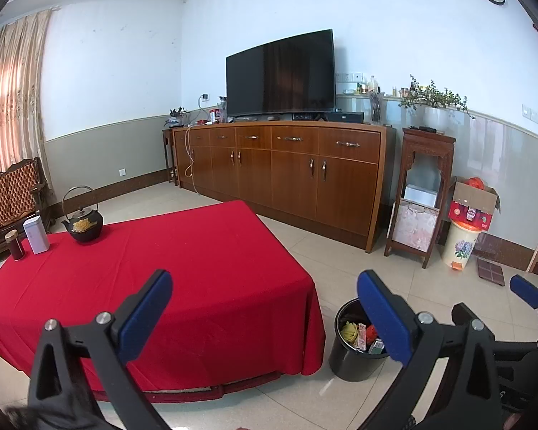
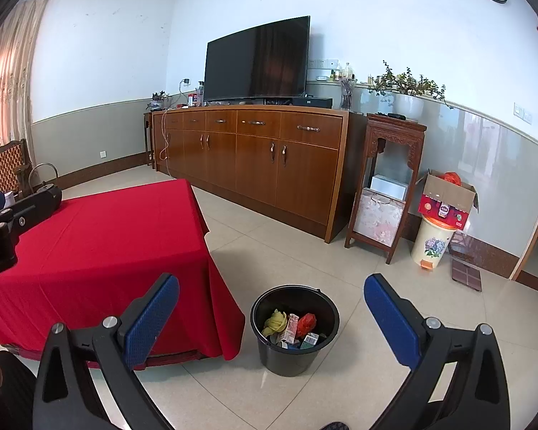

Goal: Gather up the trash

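A black bucket [image 2: 295, 354] stands on the tiled floor beside the red-clothed table [image 2: 100, 251]. Inside it lie a yellow crumpled wrapper, a small carton, a red wrapper and a green-white box. My right gripper [image 2: 272, 317] hangs open above and just in front of the bucket, nothing between its blue pads. My left gripper [image 1: 265, 317] is open too, over the table's near right corner, empty. The same bucket [image 1: 355, 362] shows in the left wrist view, partly behind the right finger. The red cloth [image 1: 143, 268] carries no loose trash that I can see.
A black iron teapot [image 1: 83, 227], a white tin [image 1: 36, 234] and a dark jar [image 1: 15, 245] stand at the table's far left. A long wooden sideboard [image 2: 254, 154] with a TV, a carved stand [image 2: 387, 186] and a flowered bin [image 2: 432, 243] under a cardboard box line the wall.
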